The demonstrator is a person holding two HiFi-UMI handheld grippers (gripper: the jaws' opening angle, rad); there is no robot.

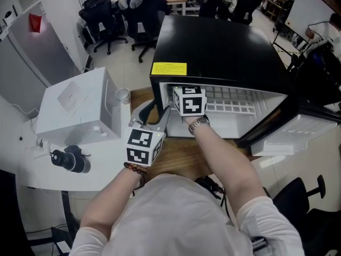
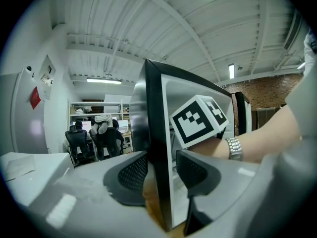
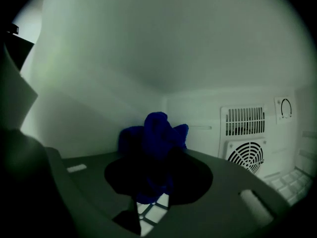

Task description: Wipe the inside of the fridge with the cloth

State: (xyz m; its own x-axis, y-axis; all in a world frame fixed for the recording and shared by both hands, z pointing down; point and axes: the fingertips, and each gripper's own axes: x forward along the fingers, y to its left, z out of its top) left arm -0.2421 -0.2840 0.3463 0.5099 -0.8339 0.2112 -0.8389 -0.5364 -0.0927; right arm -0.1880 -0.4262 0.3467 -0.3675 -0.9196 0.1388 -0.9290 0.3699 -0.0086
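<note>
Right gripper (image 3: 157, 180) is inside the fridge (image 1: 213, 41), fingers clamped on the blue cloth (image 3: 157, 133); left gripper (image 2: 162, 172) fingers apart, straddling the fridge's front edge.

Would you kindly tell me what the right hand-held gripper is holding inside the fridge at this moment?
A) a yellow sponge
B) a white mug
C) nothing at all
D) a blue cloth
D: the right gripper view shows the right hand-held gripper with its jaws closed on a bunched blue cloth, inside the fridge with its white walls all around.
</note>
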